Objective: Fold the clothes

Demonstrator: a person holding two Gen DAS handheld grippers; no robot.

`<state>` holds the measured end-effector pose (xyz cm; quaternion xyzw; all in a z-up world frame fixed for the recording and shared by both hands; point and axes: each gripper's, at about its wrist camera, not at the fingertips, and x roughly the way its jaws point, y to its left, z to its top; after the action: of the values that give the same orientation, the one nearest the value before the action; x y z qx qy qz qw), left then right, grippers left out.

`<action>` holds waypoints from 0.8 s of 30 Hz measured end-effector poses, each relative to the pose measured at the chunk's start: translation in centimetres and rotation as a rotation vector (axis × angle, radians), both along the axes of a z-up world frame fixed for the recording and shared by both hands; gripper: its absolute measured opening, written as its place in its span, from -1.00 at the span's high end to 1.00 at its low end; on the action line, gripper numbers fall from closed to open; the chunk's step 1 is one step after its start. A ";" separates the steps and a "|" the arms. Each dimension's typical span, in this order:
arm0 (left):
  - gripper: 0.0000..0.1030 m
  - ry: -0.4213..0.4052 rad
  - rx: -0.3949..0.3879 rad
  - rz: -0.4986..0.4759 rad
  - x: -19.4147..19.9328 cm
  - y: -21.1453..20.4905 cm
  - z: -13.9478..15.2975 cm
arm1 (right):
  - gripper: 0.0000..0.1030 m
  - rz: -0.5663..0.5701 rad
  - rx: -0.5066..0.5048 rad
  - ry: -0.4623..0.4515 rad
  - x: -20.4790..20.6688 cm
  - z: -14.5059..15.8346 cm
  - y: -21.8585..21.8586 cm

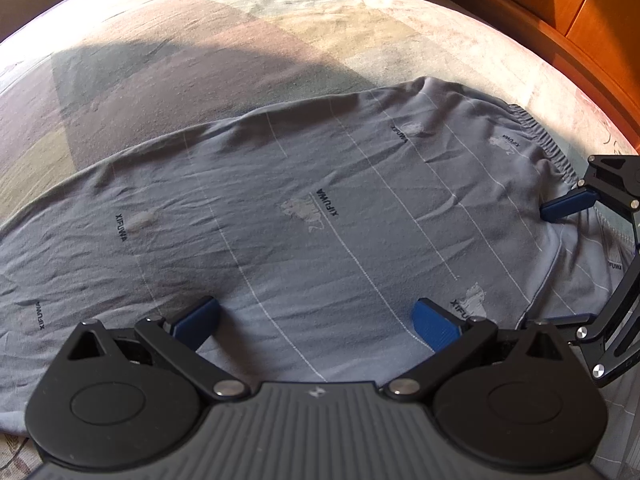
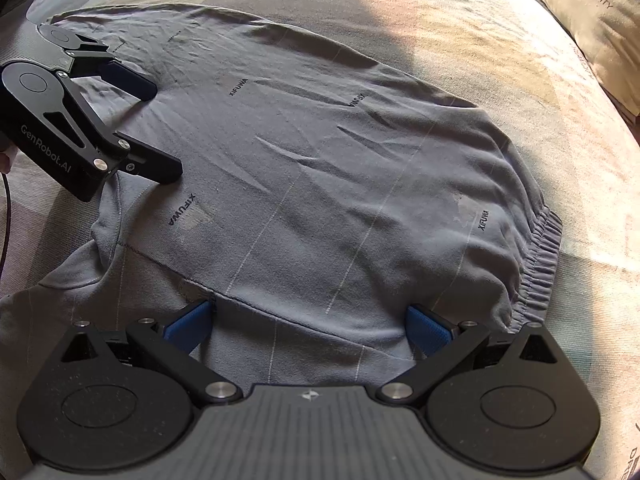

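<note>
We see a bed (image 1: 240,32) with a faded patchwork sheet, wooden frame (image 1: 560,20) along its far right in the left wrist view. A pillow (image 2: 592,12) printed DREAMCITY sits top right in the right wrist view. Grey pants (image 1: 320,208), XIFUWA print and thin white lines, lie flat on the bed and fill most of both views. Their long axis runs left-right in the left view, elastic waistband (image 1: 548,136) pointing right toward the frame, legs trailing off left. They look folded lengthwise, one leg over the other. Our left claw (image 1: 316,320) is spread wide, blue pads (image 1: 436,326) low over the near edge mid-leg, nothing pinched. Our right claw (image 2: 308,324) is also spread wide, over the fabric near the waistband (image 2: 540,256), a seam between its pads, gripping nothing.
</note>
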<state>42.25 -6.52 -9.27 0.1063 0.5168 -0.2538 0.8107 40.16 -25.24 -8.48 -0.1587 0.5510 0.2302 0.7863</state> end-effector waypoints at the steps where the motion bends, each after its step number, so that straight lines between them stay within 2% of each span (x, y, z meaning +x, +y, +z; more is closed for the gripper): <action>1: -0.99 -0.001 0.000 0.005 0.0 -0.1 0.0 | -1.00 0.002 0.002 -0.002 0.0 0.0 0.0; 6: -0.99 -0.038 0.008 0.016 -0.6 -0.2 -0.2 | -1.00 0.012 0.010 -0.011 -0.2 -0.1 -0.1; 10: -0.99 -0.030 0.027 0.017 -0.5 -0.5 0.0 | -1.00 0.042 0.053 -0.074 -1.1 -0.1 -0.8; 14: -0.99 -0.017 0.057 0.017 -0.3 -0.9 0.2 | -1.00 0.067 0.067 -0.090 -1.4 -0.1 -1.0; 20: -0.99 -0.107 0.118 -0.024 -3.0 -1.3 1.6 | -1.00 0.060 0.048 -0.054 -1.0 0.4 -0.5; 24: -0.99 -0.108 0.083 -0.057 -5.4 -1.0 2.4 | -1.00 0.060 0.060 -0.054 -1.5 1.1 -0.4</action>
<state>36.82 -7.47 -6.84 0.1683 0.4790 -0.2490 0.8248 38.65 -25.65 -7.36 -0.1578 0.5172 0.2659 0.7980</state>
